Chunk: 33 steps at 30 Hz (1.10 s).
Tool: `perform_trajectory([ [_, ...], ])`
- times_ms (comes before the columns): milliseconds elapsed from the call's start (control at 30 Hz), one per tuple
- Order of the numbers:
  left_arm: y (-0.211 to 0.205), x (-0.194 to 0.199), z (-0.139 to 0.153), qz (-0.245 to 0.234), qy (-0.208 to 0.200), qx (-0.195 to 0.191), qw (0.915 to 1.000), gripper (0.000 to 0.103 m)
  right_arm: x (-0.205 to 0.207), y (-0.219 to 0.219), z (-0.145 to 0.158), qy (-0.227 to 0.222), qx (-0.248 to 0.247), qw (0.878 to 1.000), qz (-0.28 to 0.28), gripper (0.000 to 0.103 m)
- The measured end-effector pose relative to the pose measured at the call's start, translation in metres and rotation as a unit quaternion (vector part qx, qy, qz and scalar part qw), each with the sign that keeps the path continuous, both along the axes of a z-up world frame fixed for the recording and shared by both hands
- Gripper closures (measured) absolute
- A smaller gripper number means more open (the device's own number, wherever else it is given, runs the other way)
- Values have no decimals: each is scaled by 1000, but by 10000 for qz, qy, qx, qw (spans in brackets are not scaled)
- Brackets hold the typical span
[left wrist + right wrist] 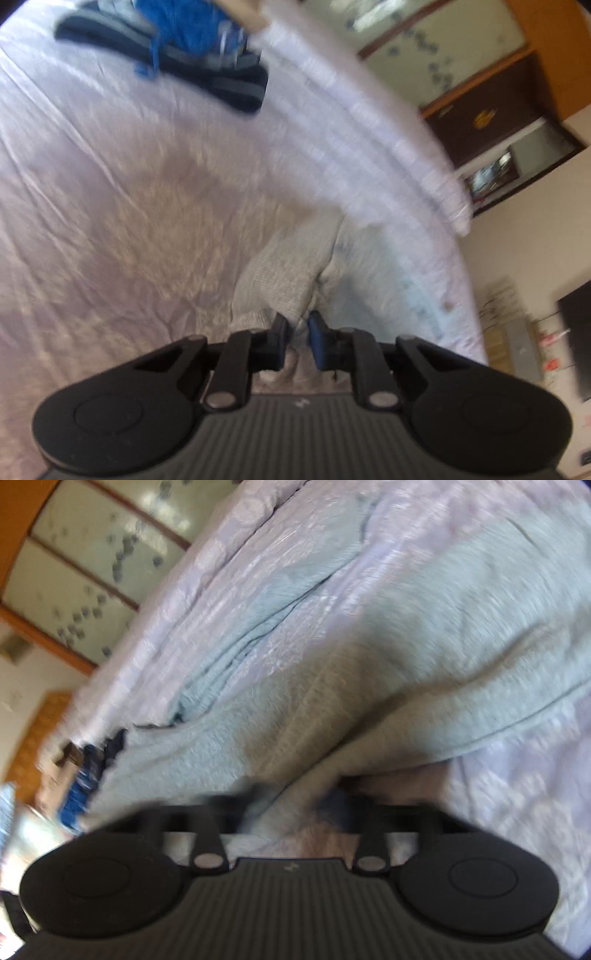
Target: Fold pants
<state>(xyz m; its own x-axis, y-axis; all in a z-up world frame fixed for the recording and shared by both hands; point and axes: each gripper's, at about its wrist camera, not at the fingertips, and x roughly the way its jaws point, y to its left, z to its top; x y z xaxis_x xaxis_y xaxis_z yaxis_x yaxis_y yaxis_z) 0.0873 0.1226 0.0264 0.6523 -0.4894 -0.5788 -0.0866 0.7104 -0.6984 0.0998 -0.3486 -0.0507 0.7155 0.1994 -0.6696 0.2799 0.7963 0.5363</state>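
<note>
Left tool (297, 328) stands nearly closed, pinching a ribbed edge of the pale grey pants (284, 273) at lower centre of its view. Right tool (291, 801) grips a fold of the same pants (424, 657), which spread across the bed (110, 184). Fabric judged soft, light, limp; hems and waistband offer the firmest hold. Dark clothes (207, 62) lie upper left

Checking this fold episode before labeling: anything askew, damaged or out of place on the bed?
Nothing damaged or spilled. The light grey pants lie bunched and creased on the bed sheet, with both the left hand-held gripper and the right hand-held gripper pinching cloth. A loose heap of dark and blue clothes sits farther off. Both views are motion-blurred.
</note>
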Motion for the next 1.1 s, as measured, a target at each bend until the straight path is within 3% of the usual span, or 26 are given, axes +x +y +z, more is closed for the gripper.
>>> perform_trajectory([
  [67, 23, -23, 21, 113, -249, -168, 9995, 91, -8, -5, 8, -83, 201, 9997, 122, 96],
  [167, 56, -66, 46, 151, -312, -398, 9986, 91, -29, 7, 26, -437, 346, 9968, 580, 96],
  [300, 72, -119, 53, -233, -72, -55, 9997, 87, -65, 27, 67, -726, 158, 9875, 1391, 95],
  [400, 80, -142, 30, -312, 314, 431, 9981, 78, -88, 37, 76, -350, -242, 9766, 2108, 86],
  [433, 86, -144, 24, -160, 469, 537, 9973, 76, -89, 42, 72, -118, -441, 9722, 2296, 74],
  [467, 94, -143, 19, 28, 601, 538, 9967, 75, -88, 44, 67, 60, -584, 9692, 2391, 65],
  [567, 109, -125, 18, 318, 560, 269, 9976, 75, -79, 38, 73, 209, -458, 9677, 2471, 65],
  [633, 102, -103, 25, 242, 373, 383, 9983, 70, -66, 29, 90, -44, -347, 9716, 2341, 65],
  [700, 83, -75, 34, 13, 177, 515, 9985, 50, -52, 13, 111, -295, -250, 9782, 2040, 65],
  [800, 37, -25, 44, -565, -131, 645, 9962, 45, -27, -18, 133, -621, -323, 9871, 1439, 59],
  [867, 1, 8, 43, -1015, -190, 573, 9930, 43, -2, -45, 143, -781, -373, 9929, 819, 50],
  [967, -49, 46, 30, -1498, -93, 738, 9859, 43, 44, -95, 146, -785, -621, 9948, -161, 46],
  [1033, -72, 62, 16, -1712, 47, 833, 9817, 51, 79, -119, 136, -684, -864, 9928, -462, 45],
  [1100, -83, 74, 0, -1911, 246, 632, 9792, 66, 114, -141, 117, -451, -1016, 9914, -693, 45],
])
